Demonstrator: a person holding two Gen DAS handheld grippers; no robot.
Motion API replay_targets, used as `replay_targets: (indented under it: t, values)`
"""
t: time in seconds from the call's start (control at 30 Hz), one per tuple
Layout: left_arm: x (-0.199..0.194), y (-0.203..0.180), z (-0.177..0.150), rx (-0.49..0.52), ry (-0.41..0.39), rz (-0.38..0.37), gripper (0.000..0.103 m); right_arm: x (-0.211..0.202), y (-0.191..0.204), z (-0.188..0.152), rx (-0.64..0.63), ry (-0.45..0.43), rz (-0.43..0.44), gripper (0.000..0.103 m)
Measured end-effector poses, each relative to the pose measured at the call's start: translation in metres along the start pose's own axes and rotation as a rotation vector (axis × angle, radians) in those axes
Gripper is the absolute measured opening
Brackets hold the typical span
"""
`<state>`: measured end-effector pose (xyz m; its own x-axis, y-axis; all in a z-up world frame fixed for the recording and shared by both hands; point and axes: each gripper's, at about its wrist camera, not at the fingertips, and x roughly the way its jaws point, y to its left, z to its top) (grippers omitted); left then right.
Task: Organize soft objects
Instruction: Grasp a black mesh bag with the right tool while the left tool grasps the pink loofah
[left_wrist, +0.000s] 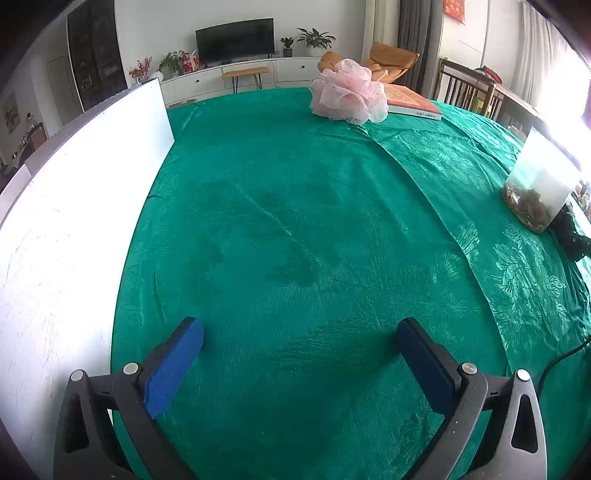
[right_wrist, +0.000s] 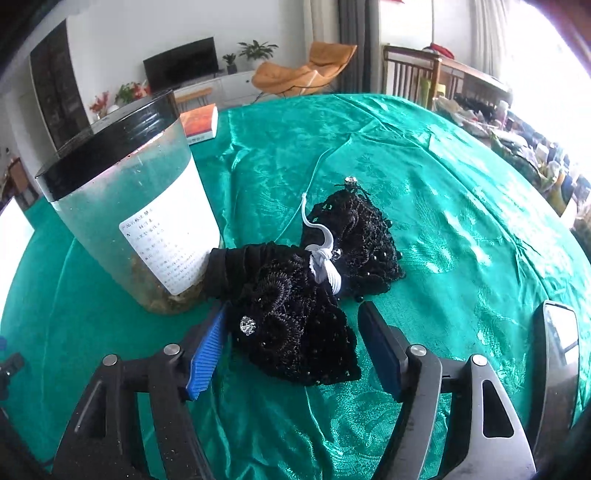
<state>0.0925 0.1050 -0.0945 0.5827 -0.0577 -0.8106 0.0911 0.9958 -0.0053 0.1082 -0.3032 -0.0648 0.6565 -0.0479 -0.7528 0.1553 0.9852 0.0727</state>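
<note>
On a table under a green cloth (right_wrist: 461, 192), the right gripper (right_wrist: 295, 332) stands with its jaws apart around the near end of a black lace piece (right_wrist: 295, 325) tied with a white band (right_wrist: 325, 266); the left pad touches the lace, the right pad stands clear. The lace lies against a black-lidded jar (right_wrist: 136, 206). An orange book (right_wrist: 199, 122) lies beyond. The left gripper (left_wrist: 299, 354) hovers wide open over bare cloth, nothing between its pads. A pink mesh puff (left_wrist: 347, 92) sits at the far edge, touching the book, well apart from both grippers. A white board (left_wrist: 74, 206) lies at left.
</note>
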Motion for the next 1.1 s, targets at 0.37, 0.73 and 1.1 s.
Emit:
replay_targets:
  t: [0.37,0.73,1.1]
  values:
    - [0.000,0.000,0.000,0.000,0.000,0.000,0.103,0.005,0.001,-0.002,-0.008,0.027,-0.046,0.078]
    - [0.000,0.000,0.000,-0.001,0.002,0.001,0.103,0.006,-0.001,-0.003,-0.008,0.029,-0.047,0.078]
    - [0.005,-0.034,0.108,-0.037,-0.038,-0.208,0.103,0.006,-0.001,-0.003,-0.009,0.029,-0.049,0.078]
